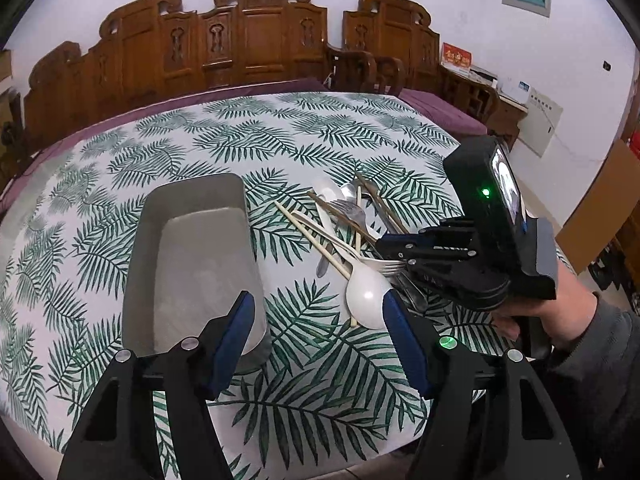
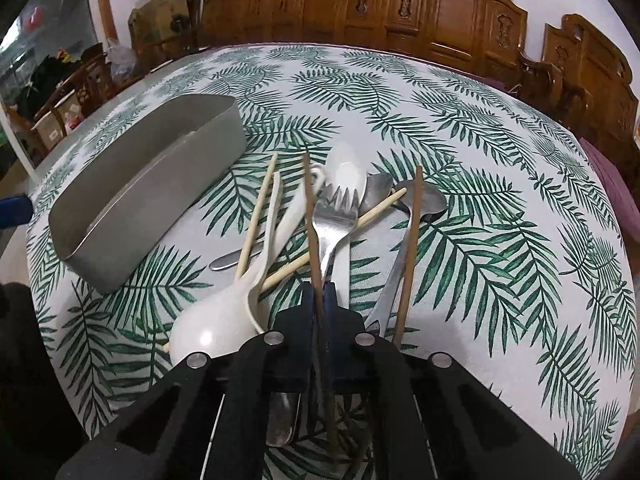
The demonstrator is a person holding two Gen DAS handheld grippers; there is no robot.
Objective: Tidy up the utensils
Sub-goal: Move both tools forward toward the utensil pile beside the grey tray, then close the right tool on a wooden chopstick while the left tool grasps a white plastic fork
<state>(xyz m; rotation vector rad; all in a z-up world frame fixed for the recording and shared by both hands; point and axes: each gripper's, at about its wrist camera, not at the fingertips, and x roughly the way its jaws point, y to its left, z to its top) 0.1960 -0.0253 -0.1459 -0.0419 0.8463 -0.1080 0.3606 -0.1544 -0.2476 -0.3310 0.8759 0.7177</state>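
Here, the right tongs (image 2: 319, 300) clamp a dark brown wooden chopstick (image 2: 311, 216) within the utensil pile on the leaf-patterned table (image 2: 500, 168). The left tongs (image 1: 318, 316) hang apart, beside the grey oblong metal tray (image 1: 192, 240).

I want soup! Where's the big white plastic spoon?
The white plastic spoon lies in the utensil pile, bowl nearest the right gripper, right of the grey metal tray.

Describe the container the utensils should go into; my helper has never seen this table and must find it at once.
On the leaf-print tablecloth, look left of the pile of utensils. There sits the gray tray, long, with rounded corners and low walls, nothing visible inside. It is the only container on the cloth; its neighbours are all loose spoons, forks and chopsticks.
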